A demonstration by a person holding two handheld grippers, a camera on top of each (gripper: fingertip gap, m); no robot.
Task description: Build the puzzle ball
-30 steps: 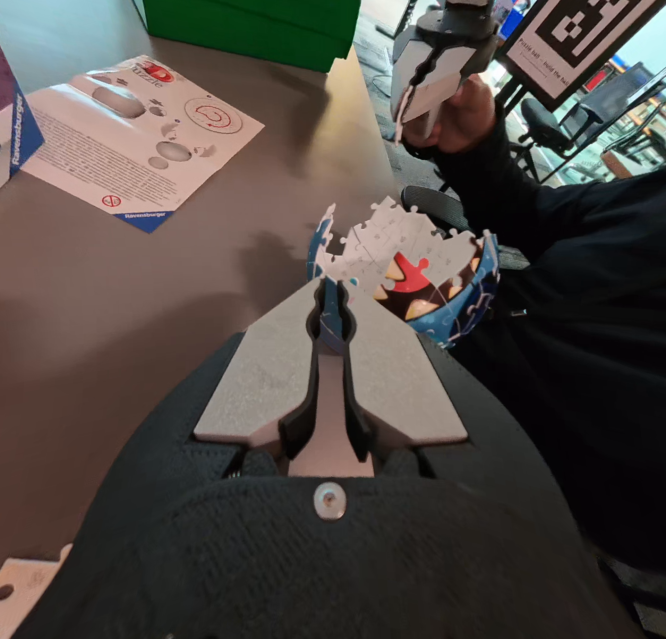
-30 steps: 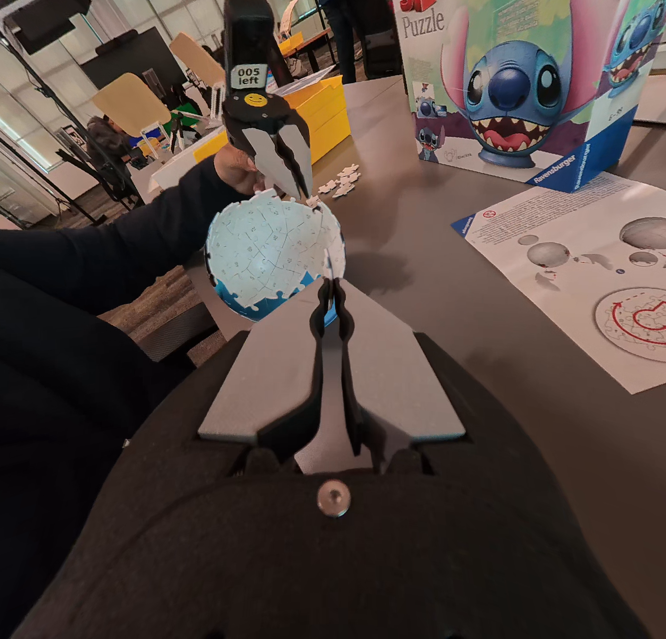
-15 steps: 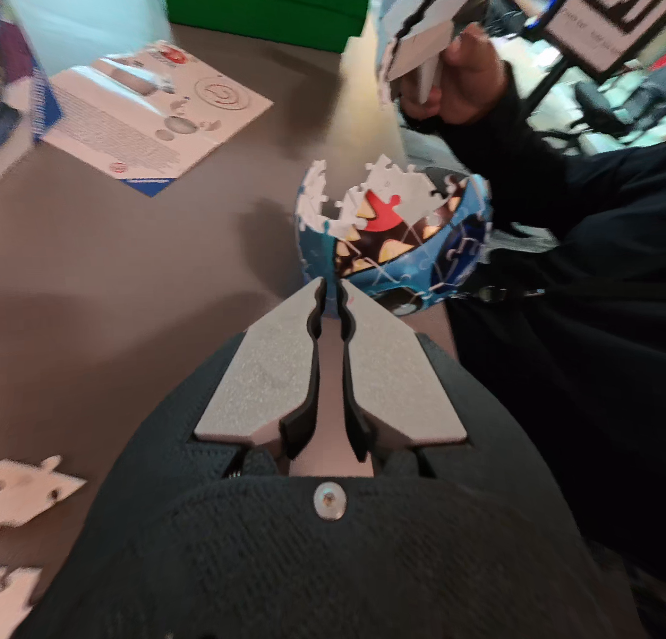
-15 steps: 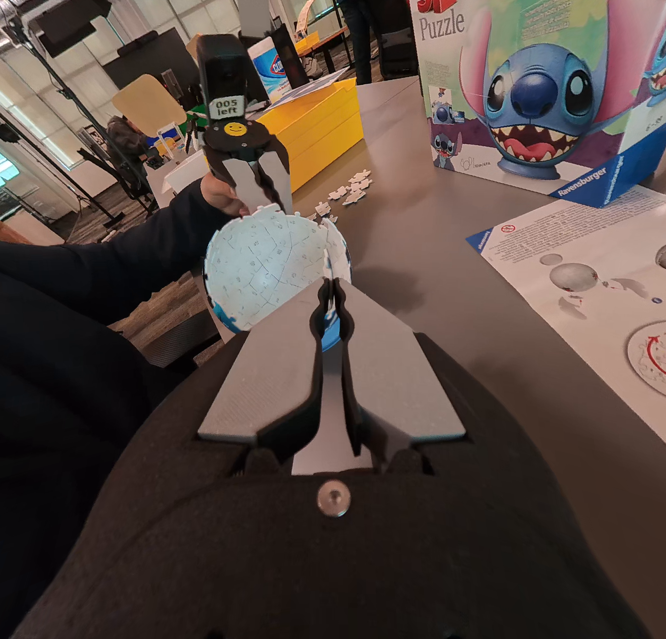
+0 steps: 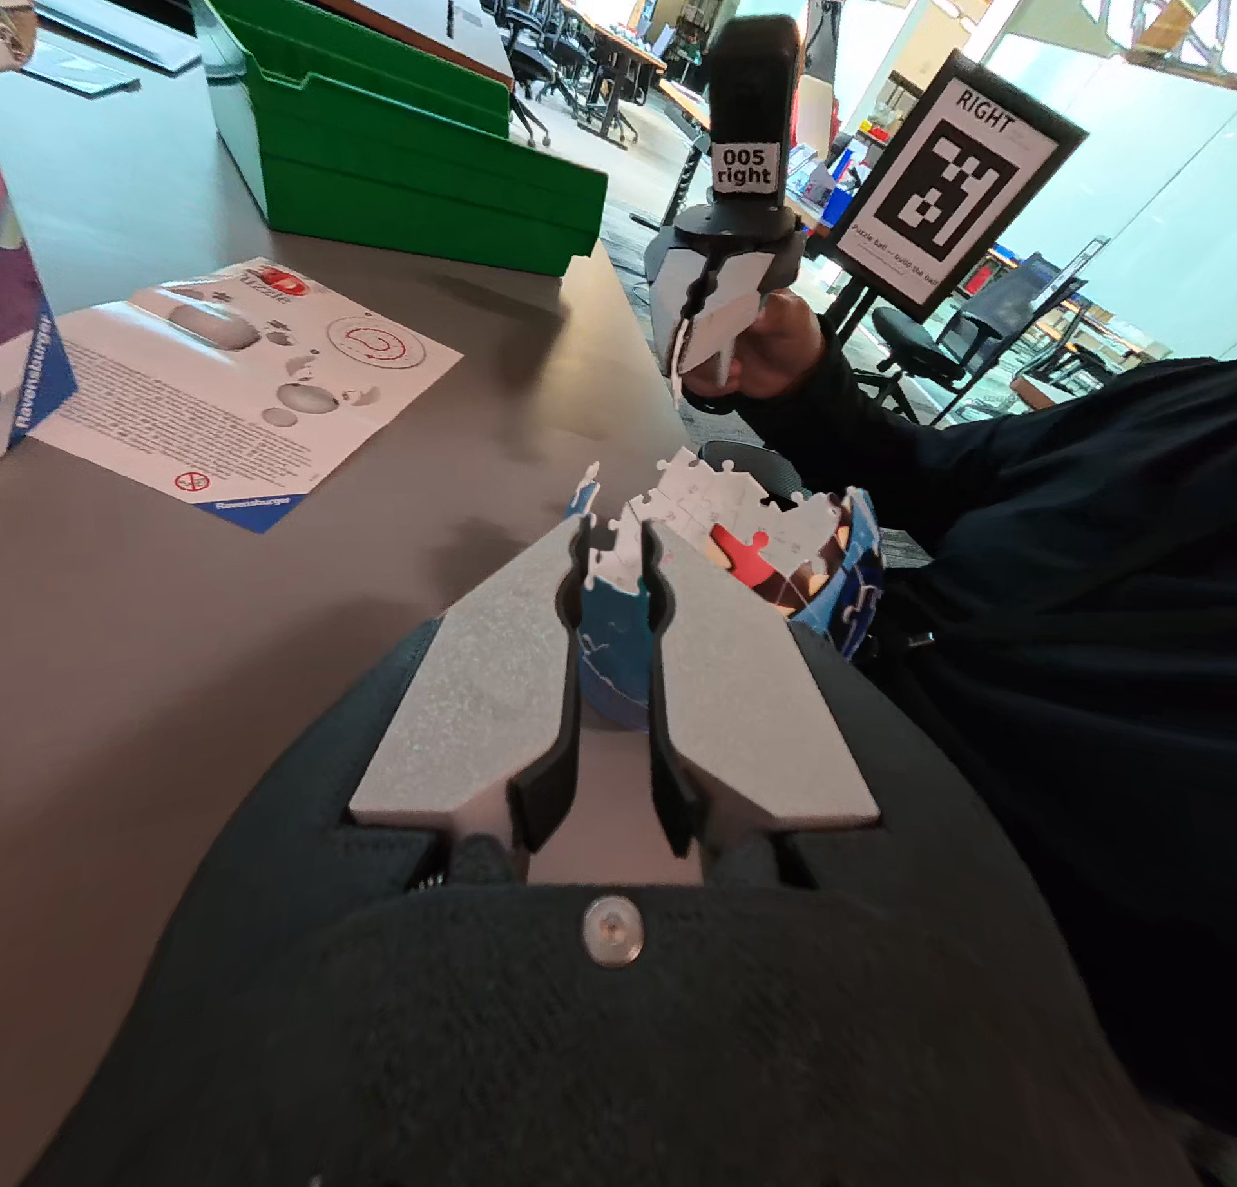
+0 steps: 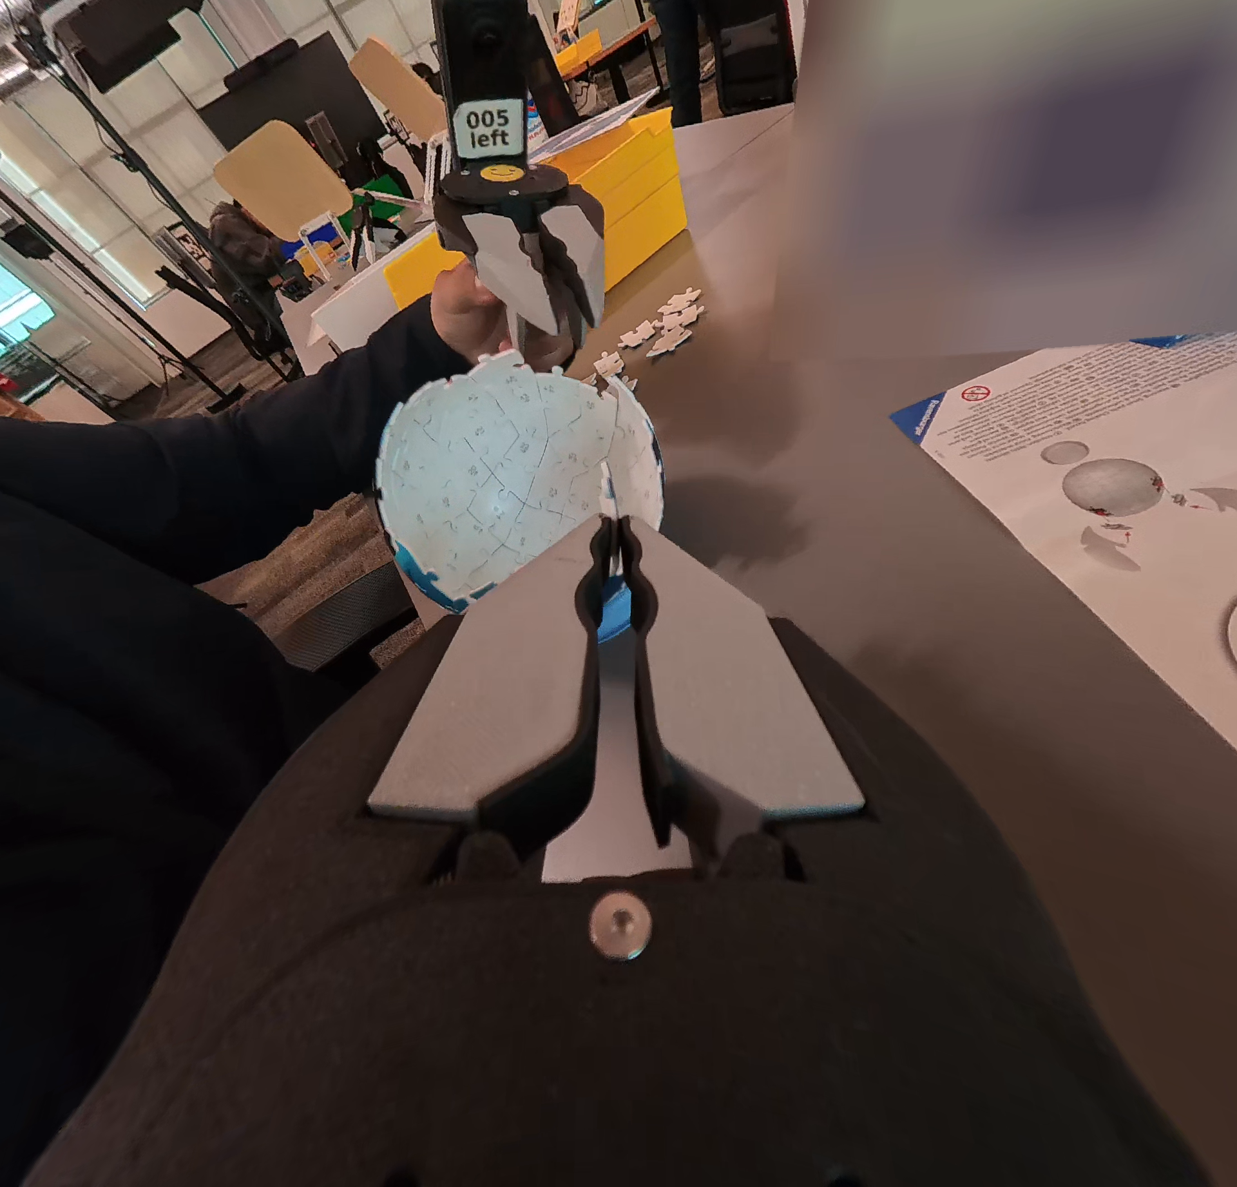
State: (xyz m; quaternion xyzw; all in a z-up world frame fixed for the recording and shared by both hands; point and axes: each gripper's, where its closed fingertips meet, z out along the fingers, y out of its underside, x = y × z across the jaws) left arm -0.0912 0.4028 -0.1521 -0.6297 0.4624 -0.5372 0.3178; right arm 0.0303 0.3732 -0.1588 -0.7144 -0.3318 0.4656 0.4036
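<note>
the half-built puzzle ball (image 6: 509,478) is held at the edge of the grey surface (image 5: 201,619) — its rim is pinched by the right gripper (image 6: 614,525), fingers pressed together on a white piece. the left gripper (image 5: 614,539) is spread apart, straddling the ball's opposite rim without clamping it. loose puzzle pieces (image 6: 669,328) lie beyond.

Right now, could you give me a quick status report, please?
Left gripper open at the ball's rim. Right gripper shut on a white piece, clear of ball. Ball part built, top open. Nothing between them.
</note>
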